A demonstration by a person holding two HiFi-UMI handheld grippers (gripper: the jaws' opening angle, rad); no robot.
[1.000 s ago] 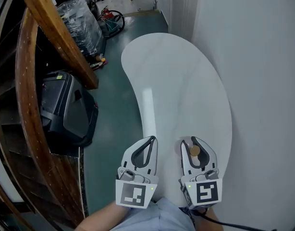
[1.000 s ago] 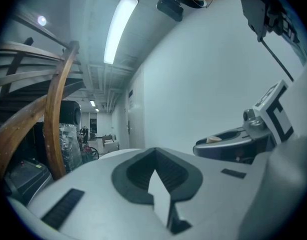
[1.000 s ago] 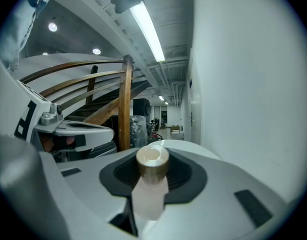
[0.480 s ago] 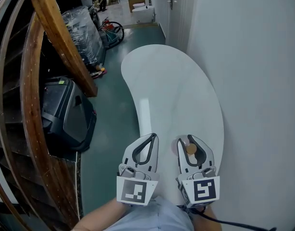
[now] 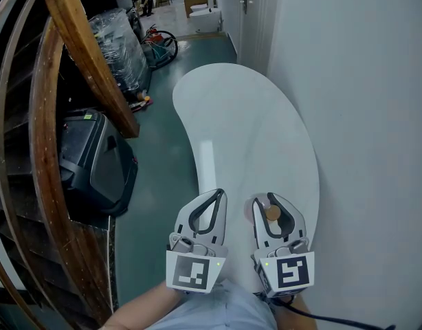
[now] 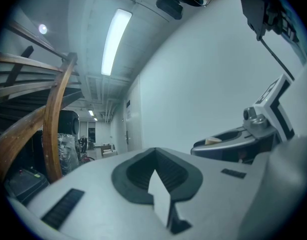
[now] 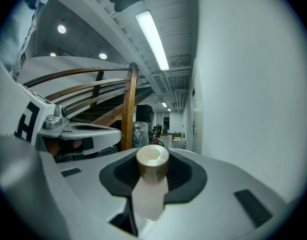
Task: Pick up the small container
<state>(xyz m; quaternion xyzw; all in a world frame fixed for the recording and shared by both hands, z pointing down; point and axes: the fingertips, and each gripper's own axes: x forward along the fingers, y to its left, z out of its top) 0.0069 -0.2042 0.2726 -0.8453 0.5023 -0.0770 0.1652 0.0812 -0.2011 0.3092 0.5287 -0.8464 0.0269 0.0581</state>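
The small translucent white container with a tan round cap [image 5: 272,213] [image 7: 152,165] sits between the jaws of the right gripper [image 5: 271,202] [image 7: 152,180]. The ribbed dark pads press on its sides, so this gripper is pinching the container. In the right gripper view the cap points up and away from the camera and the pale body runs down between the jaws. From the head view, gripper and container lie over the near end of the white kidney-shaped table [image 5: 245,129]; whether the container touches the tabletop cannot be told.

Just beside it, the left gripper [image 5: 216,196] [image 6: 156,176] has its jaws pressed together at the tips with nothing between them. It lies over the table's left edge.

A plain white wall [image 5: 362,115] runs along the table's right side. On the left are a green floor [image 5: 163,157], a black hard case [image 5: 94,157] and a curved brown wooden banister [image 5: 87,53].
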